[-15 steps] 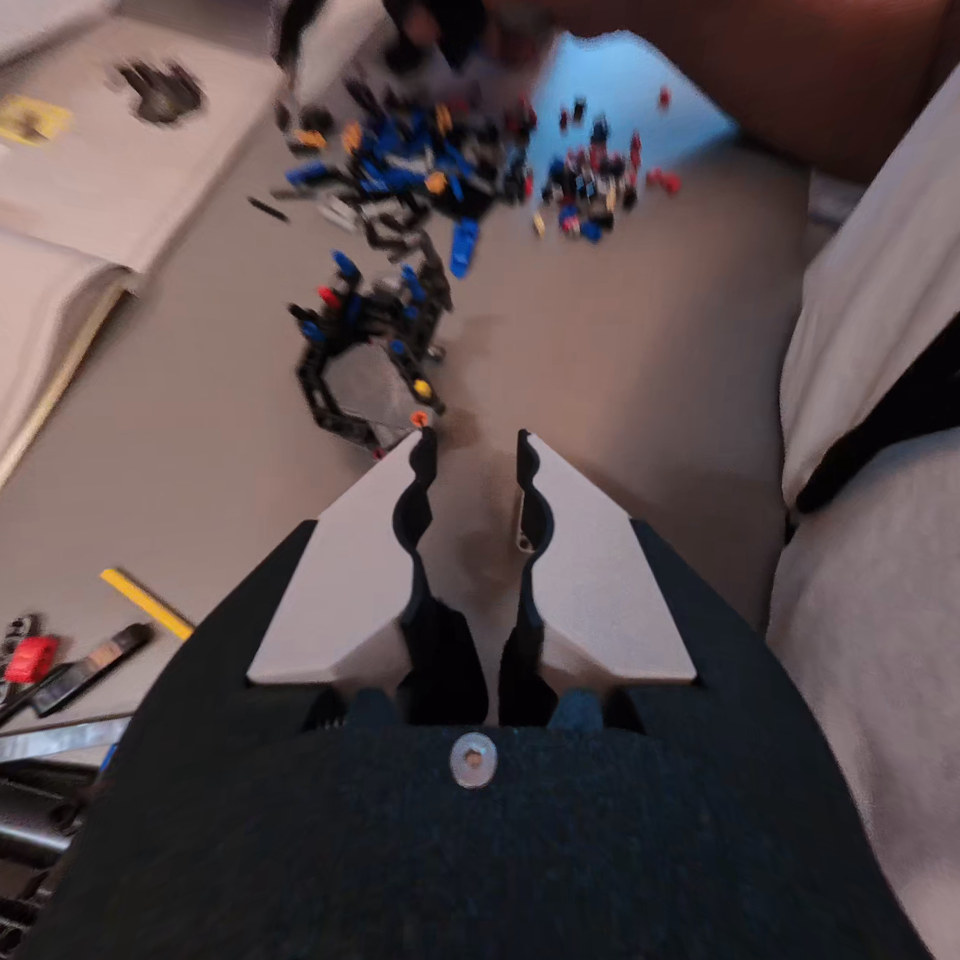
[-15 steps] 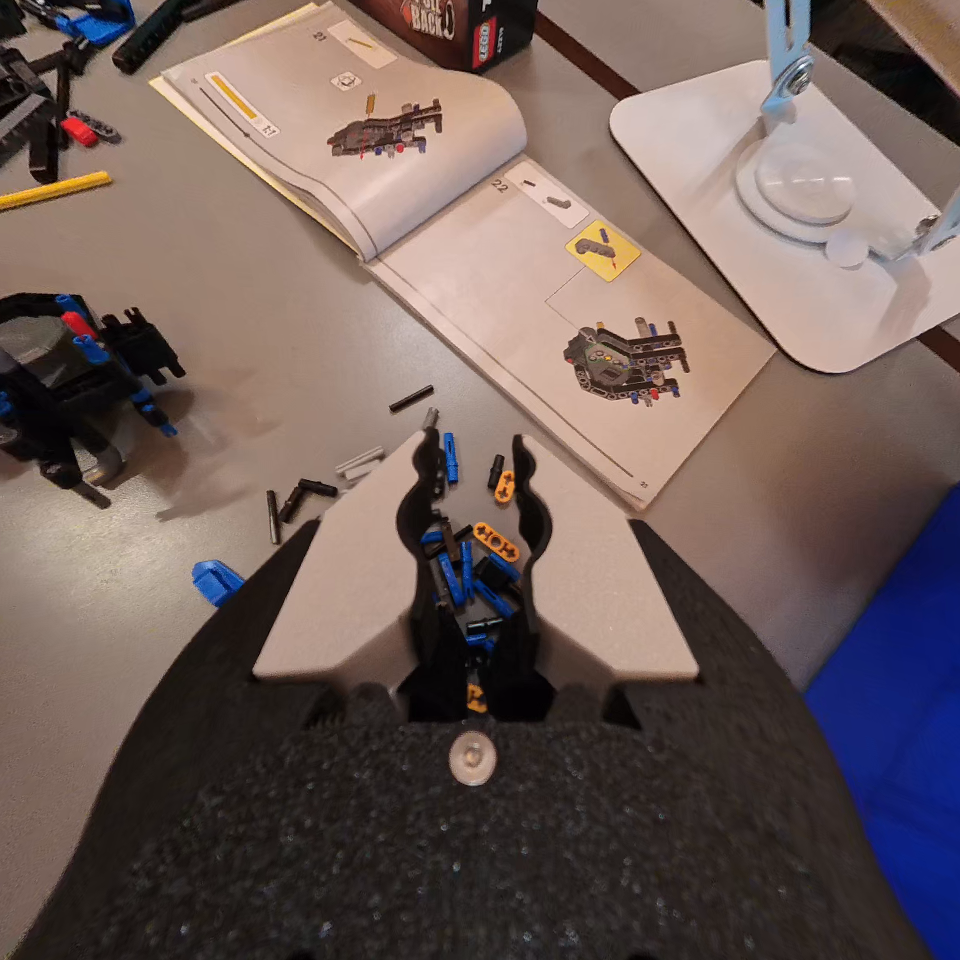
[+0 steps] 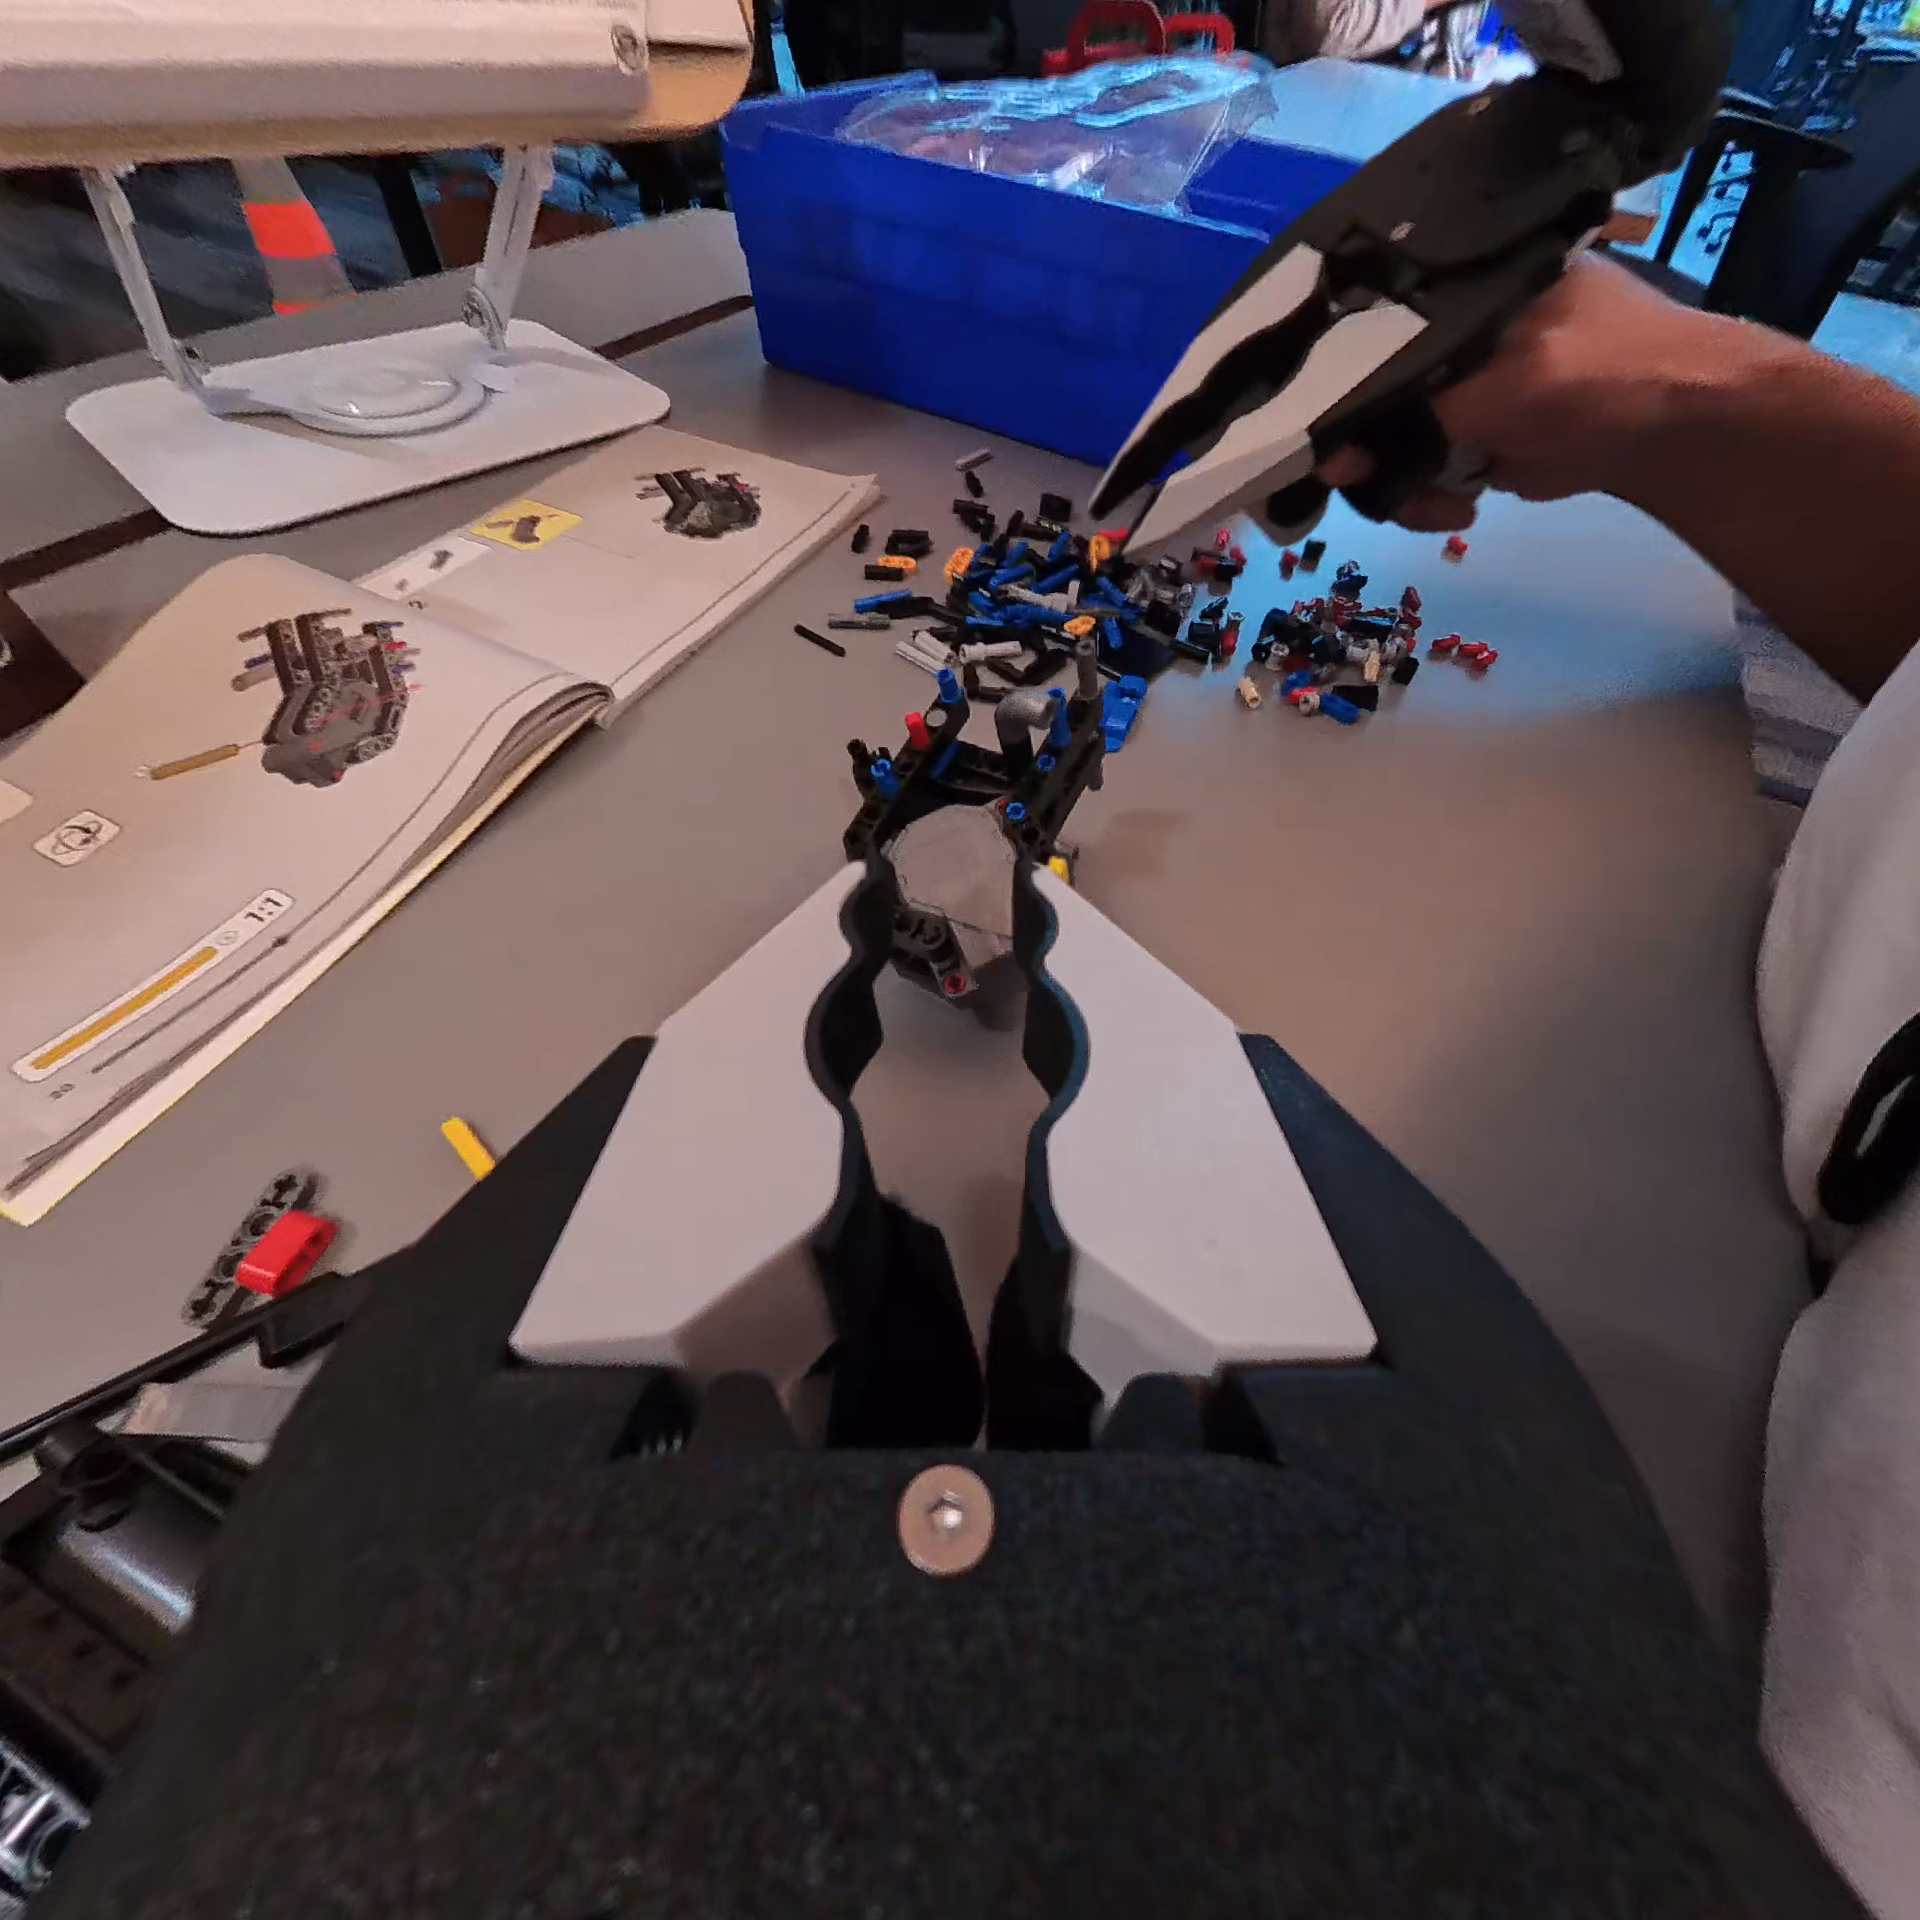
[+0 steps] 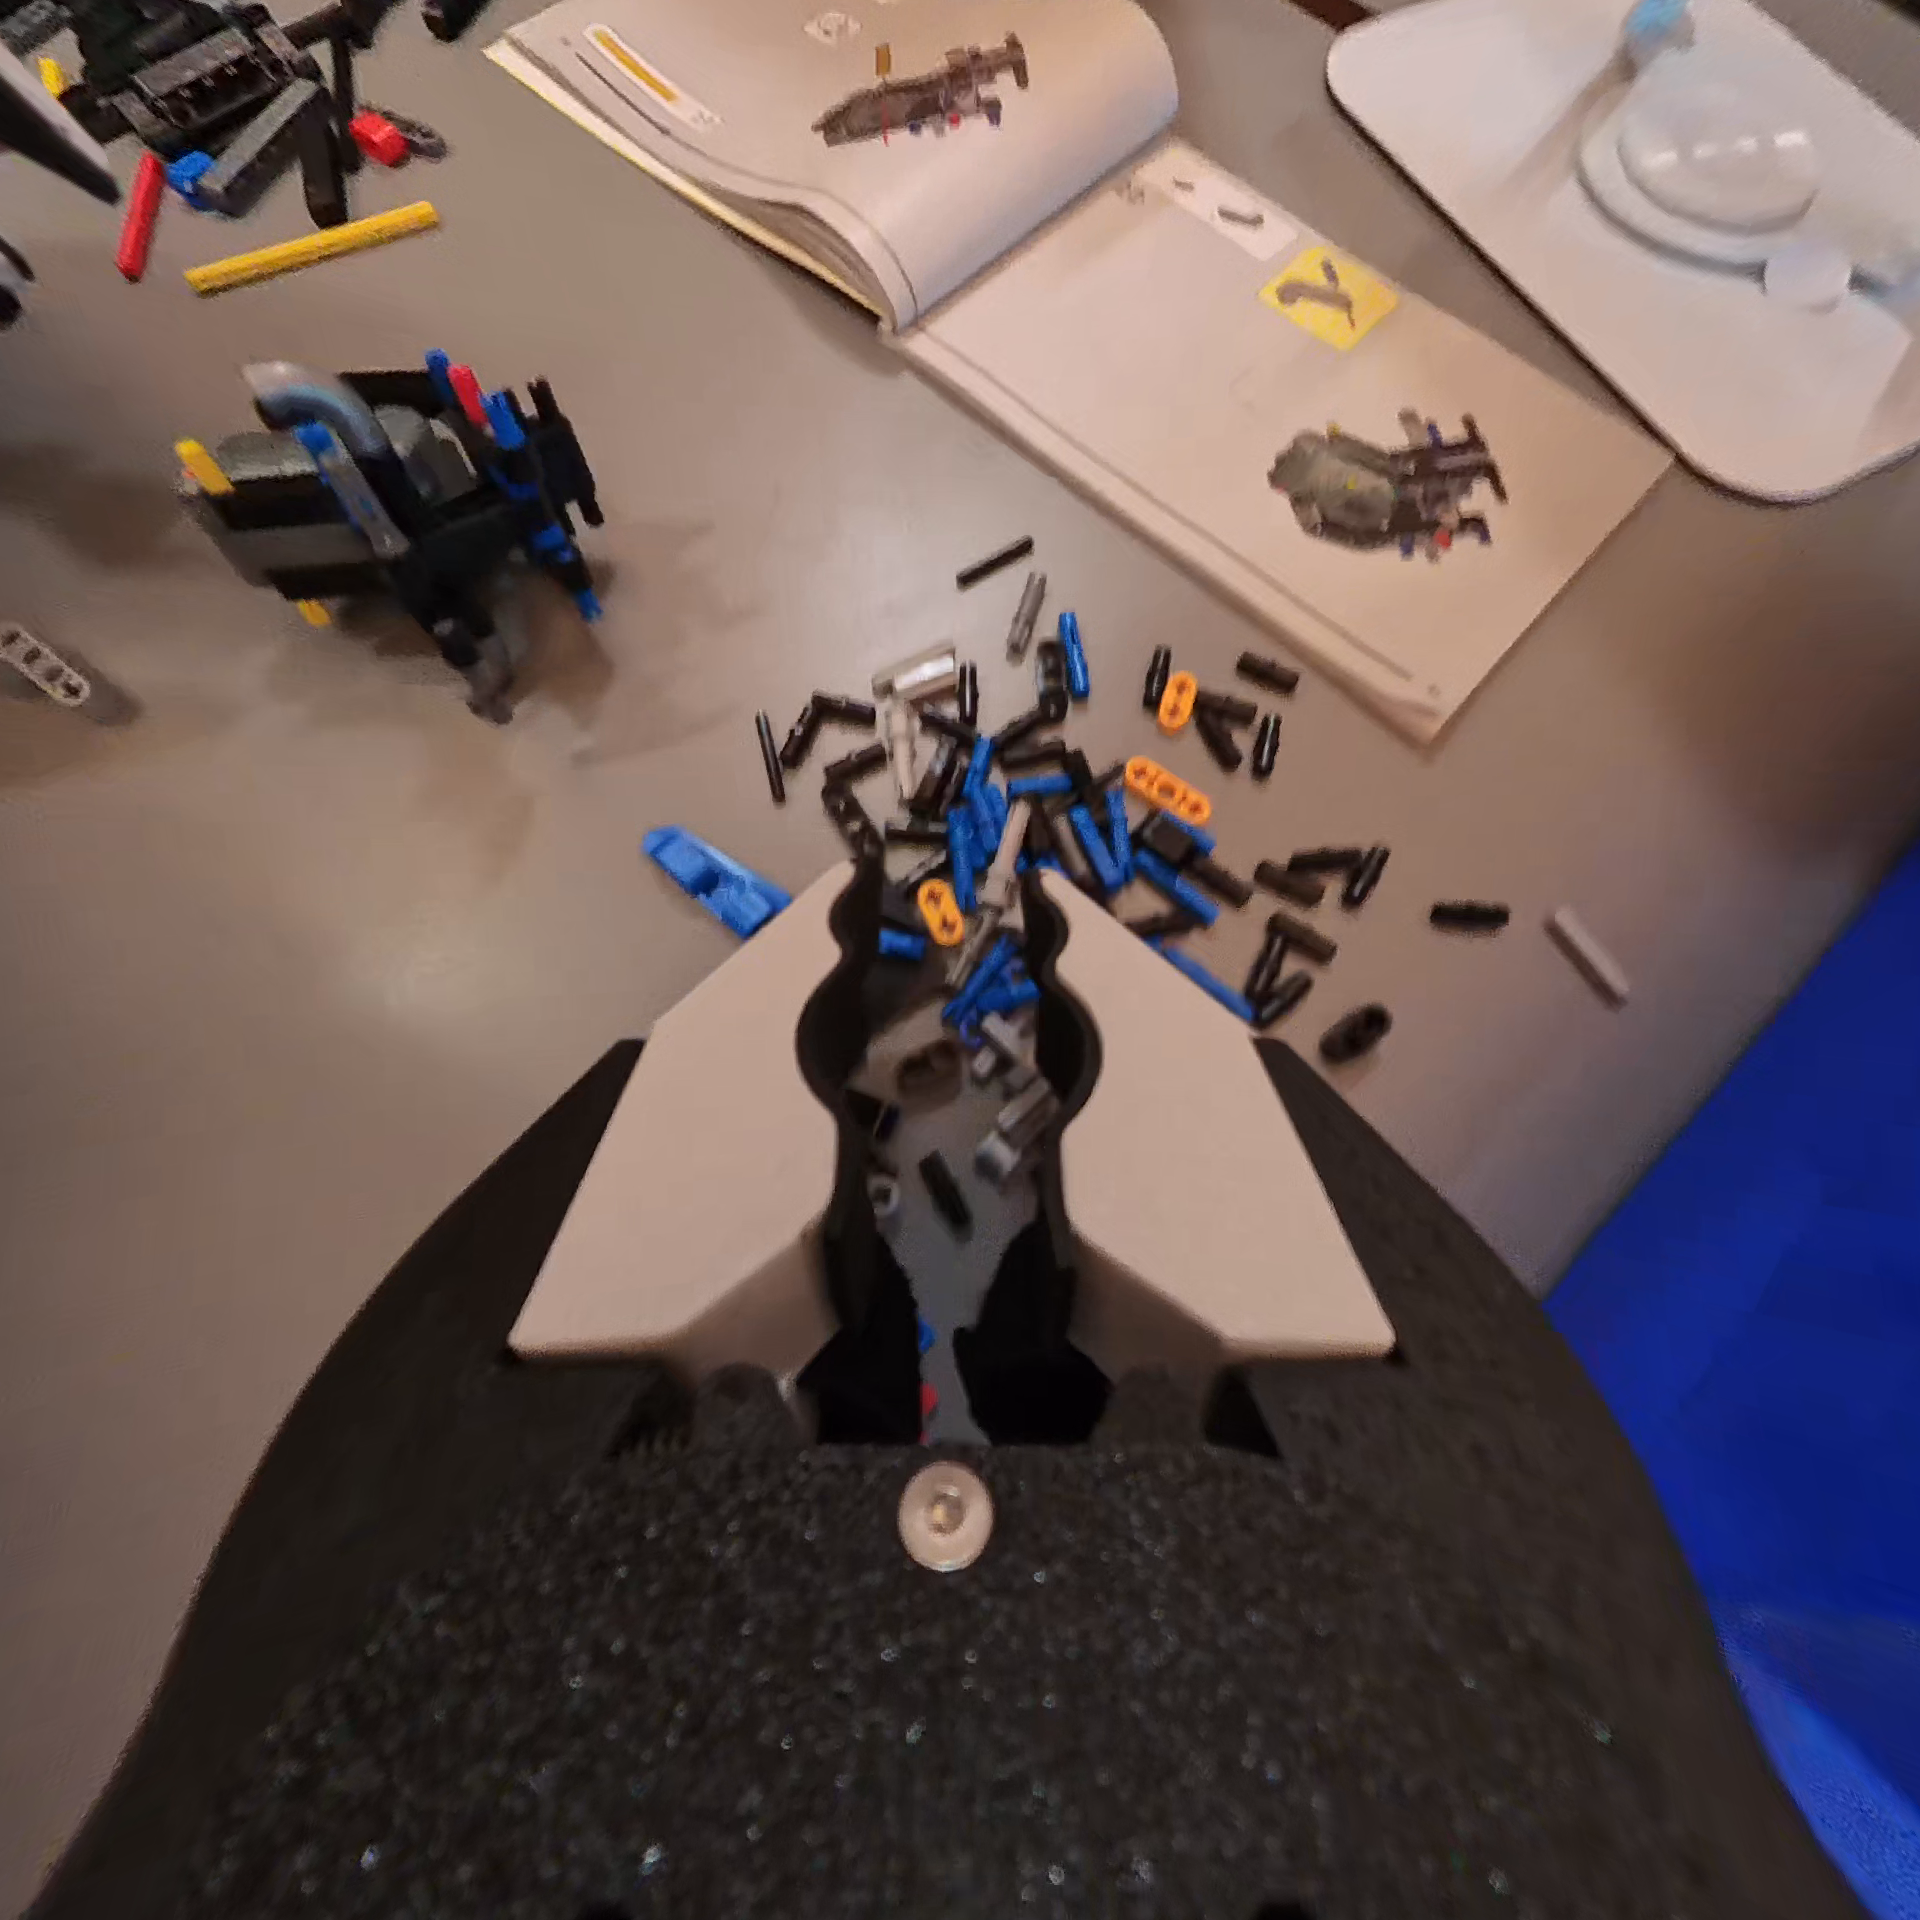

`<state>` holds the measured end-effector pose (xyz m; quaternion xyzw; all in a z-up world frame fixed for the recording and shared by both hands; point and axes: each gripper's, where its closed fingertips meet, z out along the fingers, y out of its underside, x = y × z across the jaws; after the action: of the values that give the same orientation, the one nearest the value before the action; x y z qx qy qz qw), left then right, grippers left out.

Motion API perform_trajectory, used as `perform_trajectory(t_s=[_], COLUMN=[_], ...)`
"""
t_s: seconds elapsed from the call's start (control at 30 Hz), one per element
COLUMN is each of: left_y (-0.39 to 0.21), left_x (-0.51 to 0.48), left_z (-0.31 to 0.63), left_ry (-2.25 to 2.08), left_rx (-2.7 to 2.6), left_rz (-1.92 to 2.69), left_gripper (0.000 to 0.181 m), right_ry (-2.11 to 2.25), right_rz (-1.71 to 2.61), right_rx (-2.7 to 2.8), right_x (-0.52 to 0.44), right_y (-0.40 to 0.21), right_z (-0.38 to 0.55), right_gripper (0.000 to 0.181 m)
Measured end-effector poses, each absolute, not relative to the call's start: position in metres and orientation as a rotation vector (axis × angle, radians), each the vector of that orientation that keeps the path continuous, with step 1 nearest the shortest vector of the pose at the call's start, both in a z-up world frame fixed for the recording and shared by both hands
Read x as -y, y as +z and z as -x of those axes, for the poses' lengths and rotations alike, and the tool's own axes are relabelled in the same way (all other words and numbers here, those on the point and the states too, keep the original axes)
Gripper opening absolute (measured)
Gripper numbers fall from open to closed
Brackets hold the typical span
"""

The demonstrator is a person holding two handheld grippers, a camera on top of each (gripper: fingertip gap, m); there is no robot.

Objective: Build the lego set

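Grey tabletop point(image 3: 1403, 987) strewn with loose bricks, beside a blue plastic bin point(image 3: 966, 281).

The left gripper point(image 3: 943, 894), jaws spread and empty, points at the half-built black-and-grey lego model point(image 3: 971, 821) mid-table. The right gripper point(image 4: 940, 894), likewise spread, hovers over the scatter of small blue, black and orange pieces point(image 4: 1049, 821). An open instruction booklet point(image 4: 1091, 301) lies near a white lamp base point(image 4: 1662, 208).

Booklet point(image 3: 312, 748) left of model point(image 3: 966, 831)
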<state>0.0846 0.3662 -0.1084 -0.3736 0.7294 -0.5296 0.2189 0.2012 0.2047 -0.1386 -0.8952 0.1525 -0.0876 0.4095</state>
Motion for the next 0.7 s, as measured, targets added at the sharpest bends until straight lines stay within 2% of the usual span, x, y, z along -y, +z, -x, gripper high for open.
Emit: perform_trajectory(t_s=[0.7], left_y=[-0.119], left_x=[-0.356], left_z=[-0.078], left_ry=[-1.445], left_rx=[-2.105], left_rz=[1.018], left_gripper=[0.02], right_ry=[-0.238], right_rz=[2.33], right_rx=[-0.417], right_x=[-0.209], right_y=[-0.169], right_z=[-0.187], right_gripper=[0.02])
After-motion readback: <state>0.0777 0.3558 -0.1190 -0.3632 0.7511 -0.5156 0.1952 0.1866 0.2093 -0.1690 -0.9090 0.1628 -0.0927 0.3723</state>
